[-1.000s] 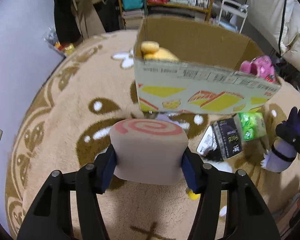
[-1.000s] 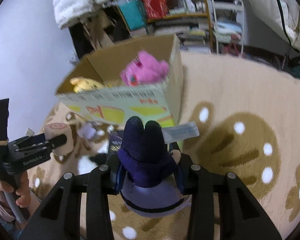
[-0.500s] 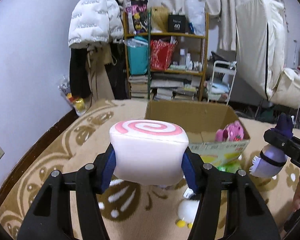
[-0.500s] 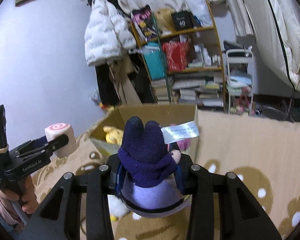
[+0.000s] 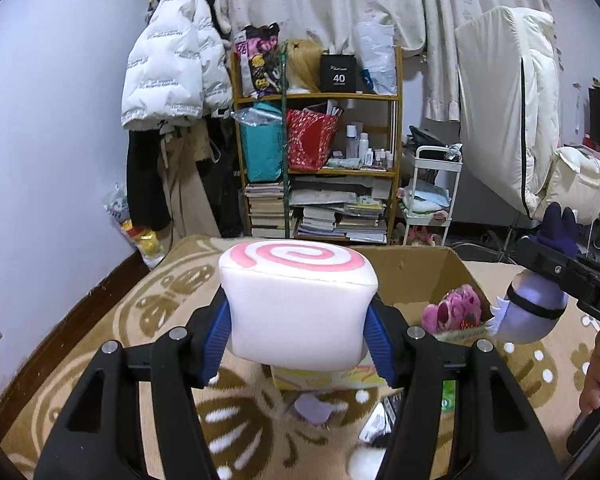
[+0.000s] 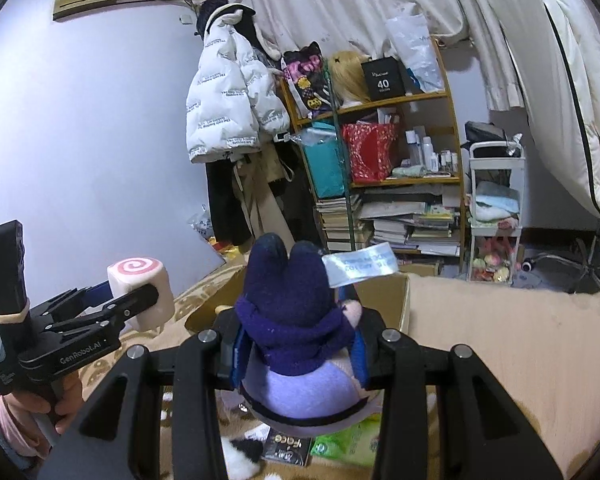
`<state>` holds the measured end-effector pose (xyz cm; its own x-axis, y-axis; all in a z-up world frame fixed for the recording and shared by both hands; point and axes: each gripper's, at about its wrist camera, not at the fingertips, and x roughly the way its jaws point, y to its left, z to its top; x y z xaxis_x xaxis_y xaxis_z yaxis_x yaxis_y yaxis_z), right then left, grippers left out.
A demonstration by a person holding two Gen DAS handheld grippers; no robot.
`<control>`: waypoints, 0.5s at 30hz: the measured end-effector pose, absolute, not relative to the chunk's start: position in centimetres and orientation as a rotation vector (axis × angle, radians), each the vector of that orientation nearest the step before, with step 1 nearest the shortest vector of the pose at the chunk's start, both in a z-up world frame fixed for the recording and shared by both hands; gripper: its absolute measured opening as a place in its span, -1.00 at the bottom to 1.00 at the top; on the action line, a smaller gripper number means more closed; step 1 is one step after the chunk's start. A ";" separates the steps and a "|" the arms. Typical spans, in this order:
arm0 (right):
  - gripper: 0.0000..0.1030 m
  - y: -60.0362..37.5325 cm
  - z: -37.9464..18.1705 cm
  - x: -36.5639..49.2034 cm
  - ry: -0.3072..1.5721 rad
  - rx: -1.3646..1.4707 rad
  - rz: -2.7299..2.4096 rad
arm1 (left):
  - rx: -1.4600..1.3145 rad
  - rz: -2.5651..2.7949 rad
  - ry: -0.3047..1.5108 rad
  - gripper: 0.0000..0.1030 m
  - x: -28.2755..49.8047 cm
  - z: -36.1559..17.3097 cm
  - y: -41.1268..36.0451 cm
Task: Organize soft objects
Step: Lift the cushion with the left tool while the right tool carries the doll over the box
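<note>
Above the patterned rug (image 5: 100,344), the left hand-held gripper (image 5: 298,334) pointed slightly downward, its blue pads pinching a white swirl-topped cushion (image 5: 296,304). Behind it sat an open cardboard box (image 5: 428,276) holding a pink plush (image 5: 456,312). To the right, the right hand-held gripper (image 6: 296,354) was clamped on a purple plush doll (image 6: 296,332), apparently raised beside the box.
</note>
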<state>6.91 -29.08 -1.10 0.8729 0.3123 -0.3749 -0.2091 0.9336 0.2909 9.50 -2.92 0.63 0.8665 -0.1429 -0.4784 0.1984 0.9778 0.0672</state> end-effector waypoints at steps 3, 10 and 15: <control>-0.18 -29.1 -0.9 7.5 0.417 0.249 0.286 | 0.126 -0.189 0.486 0.15 10.5 0.7 -3.5; -0.18 -29.2 -0.8 10.0 0.394 0.252 0.312 | 0.147 -0.196 0.479 0.15 12.5 0.4 -4.5; -0.17 -29.3 -1.4 11.9 0.392 0.264 0.333 | 0.168 -0.199 0.475 0.15 13.6 -0.4 -5.3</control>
